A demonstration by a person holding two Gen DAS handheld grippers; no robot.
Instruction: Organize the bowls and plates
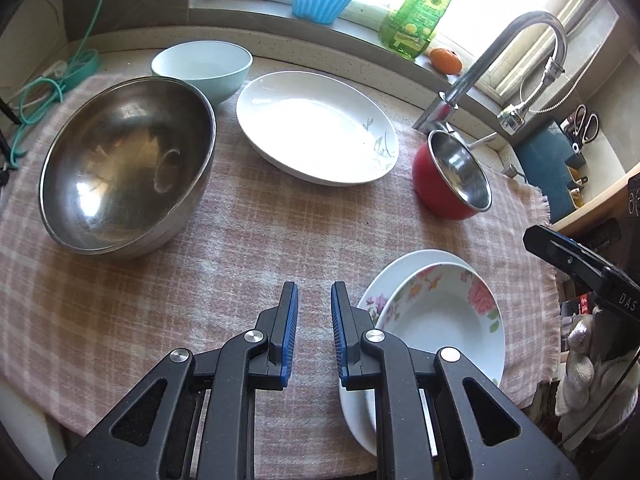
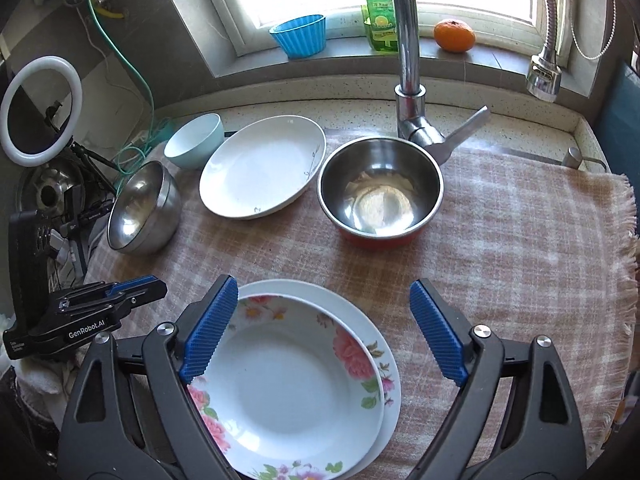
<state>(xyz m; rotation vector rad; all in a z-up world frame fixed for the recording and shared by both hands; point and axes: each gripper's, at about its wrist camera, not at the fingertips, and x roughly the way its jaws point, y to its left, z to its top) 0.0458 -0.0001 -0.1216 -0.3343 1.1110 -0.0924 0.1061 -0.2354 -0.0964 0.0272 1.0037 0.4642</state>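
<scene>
where the pink checked cloth [image 2: 520, 240] covers the counter, a floral plate [image 2: 288, 384] sits stacked on a second floral plate [image 2: 390, 364] at the near edge. the right gripper [image 2: 324, 332] hangs over this stack with its blue-padded jaws spread wide and holding nothing; the left pad overlaps the top plate's rim, though contact cannot be confirmed. the left gripper [image 1: 314, 332] hovers just left of the same stack, jaws parted by a narrow gap, empty; in the right wrist view its side reads "genrobot.ai". on the right gripper's body, seen from the left wrist, the letters "das" show.

farther back stand a large steel bowl [image 1: 128, 164], a pale blue bowl [image 1: 204, 66] just behind it, a white plate [image 1: 316, 126] with a faint leaf motif, and a red-sided steel bowl [image 2: 380, 192] near the faucet [image 2: 408, 60].

on the windowsill are a blue fluted cup [image 2: 300, 36], an orange [image 2: 454, 35] and a green bottle [image 1: 418, 12] with a sunflower label; its small print is unreadable.
</scene>
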